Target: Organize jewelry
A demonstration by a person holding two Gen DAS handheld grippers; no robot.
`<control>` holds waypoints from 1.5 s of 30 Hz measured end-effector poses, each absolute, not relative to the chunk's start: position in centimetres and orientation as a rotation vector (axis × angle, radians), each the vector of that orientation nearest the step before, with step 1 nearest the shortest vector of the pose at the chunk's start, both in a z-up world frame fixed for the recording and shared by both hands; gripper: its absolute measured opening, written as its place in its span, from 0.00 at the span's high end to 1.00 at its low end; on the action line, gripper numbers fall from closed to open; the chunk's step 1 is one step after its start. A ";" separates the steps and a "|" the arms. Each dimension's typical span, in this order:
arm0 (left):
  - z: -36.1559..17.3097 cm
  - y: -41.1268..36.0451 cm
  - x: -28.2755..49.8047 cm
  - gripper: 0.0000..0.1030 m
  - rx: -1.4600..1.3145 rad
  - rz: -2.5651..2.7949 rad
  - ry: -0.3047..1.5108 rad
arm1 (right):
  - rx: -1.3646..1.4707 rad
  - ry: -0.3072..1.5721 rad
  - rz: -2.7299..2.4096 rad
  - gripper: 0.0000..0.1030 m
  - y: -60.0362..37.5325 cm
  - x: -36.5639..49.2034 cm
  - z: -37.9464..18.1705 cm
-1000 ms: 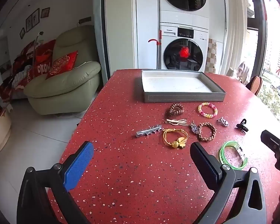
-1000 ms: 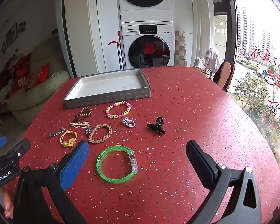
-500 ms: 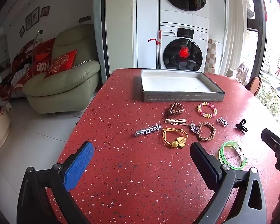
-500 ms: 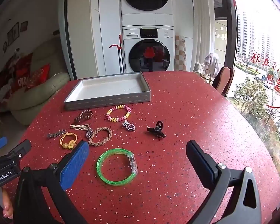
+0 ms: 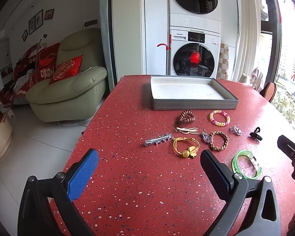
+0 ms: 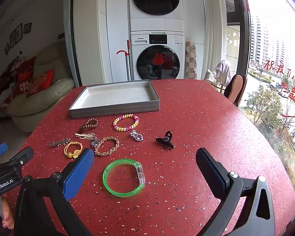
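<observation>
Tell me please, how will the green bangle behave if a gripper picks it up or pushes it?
The green bangle looks like clear hard plastic holding a round hoop shape, so probably stiff and light. Lying flat on the red table, it would likely slide when pushed. Its smooth glossy rim may slip between the fingers.

"Panasonic" stood on the washing machine (image 6: 157, 57) far ahead of the claws. "GenRobot.AI" was printed on the left claw (image 6: 4, 183), seen beside the right one. "OKOK" showed upside down on a red cushion (image 5: 47, 71) off to the left. Red Chinese characters marked the window (image 6: 281, 74).
</observation>
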State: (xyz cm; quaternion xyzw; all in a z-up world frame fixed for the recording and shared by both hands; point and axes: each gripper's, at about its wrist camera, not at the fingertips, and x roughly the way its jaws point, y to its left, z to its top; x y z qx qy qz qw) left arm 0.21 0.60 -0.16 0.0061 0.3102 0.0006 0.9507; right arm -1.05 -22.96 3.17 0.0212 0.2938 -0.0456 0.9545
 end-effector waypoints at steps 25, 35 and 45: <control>-0.1 0.4 0.1 0.00 0.006 0.009 0.631 | 0.039 0.590 -0.087 0.00 -22.8 -1.3 3.4; -0.3 0.2 0.1 0.00 0.008 0.007 0.639 | 0.041 0.589 -0.086 0.00 -22.8 -1.4 3.4; -0.4 0.0 0.2 0.00 0.010 0.007 0.645 | 0.044 0.591 -0.083 0.00 -22.8 -1.4 3.4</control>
